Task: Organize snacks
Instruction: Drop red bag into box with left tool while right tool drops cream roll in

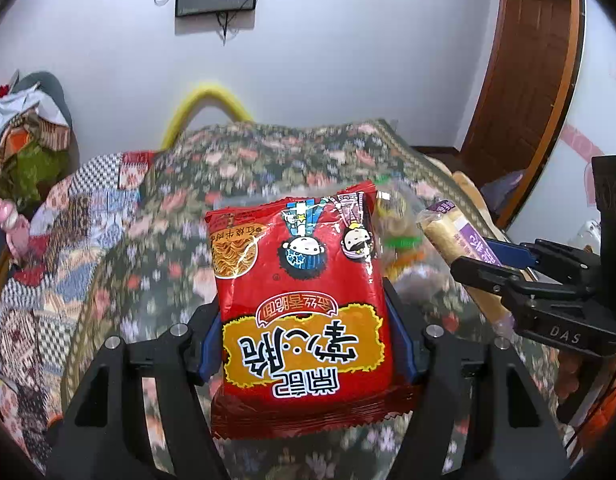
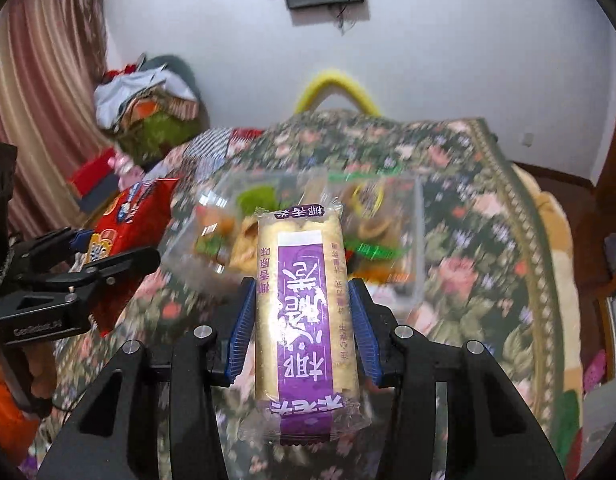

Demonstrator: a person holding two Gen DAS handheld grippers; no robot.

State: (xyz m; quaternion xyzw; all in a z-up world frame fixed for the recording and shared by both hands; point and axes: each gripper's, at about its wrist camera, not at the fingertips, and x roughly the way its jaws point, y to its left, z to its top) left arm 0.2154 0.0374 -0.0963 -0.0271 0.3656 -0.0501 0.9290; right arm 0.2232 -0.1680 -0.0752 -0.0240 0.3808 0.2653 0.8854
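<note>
Nearest, the right gripper (image 2: pixel 302 332) clamped the purple wafer pack (image 2: pixel 304 320), its long axis running straight out between the pads; the left gripper (image 1: pixel 304 328) clamped the red noodle packet (image 1: pixel 300 308); beyond both lay the clear snack box (image 2: pixel 415 240), nearer the right hand.

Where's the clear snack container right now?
In the right wrist view the clear container sits on the floral bedspread, straight ahead just beyond the purple-label biscuit pack held in the right tool.

Left gripper (image 1: pixel 306 344) clamped on load; right gripper (image 2: pixel 304 332) likewise, both tilted downward
</note>
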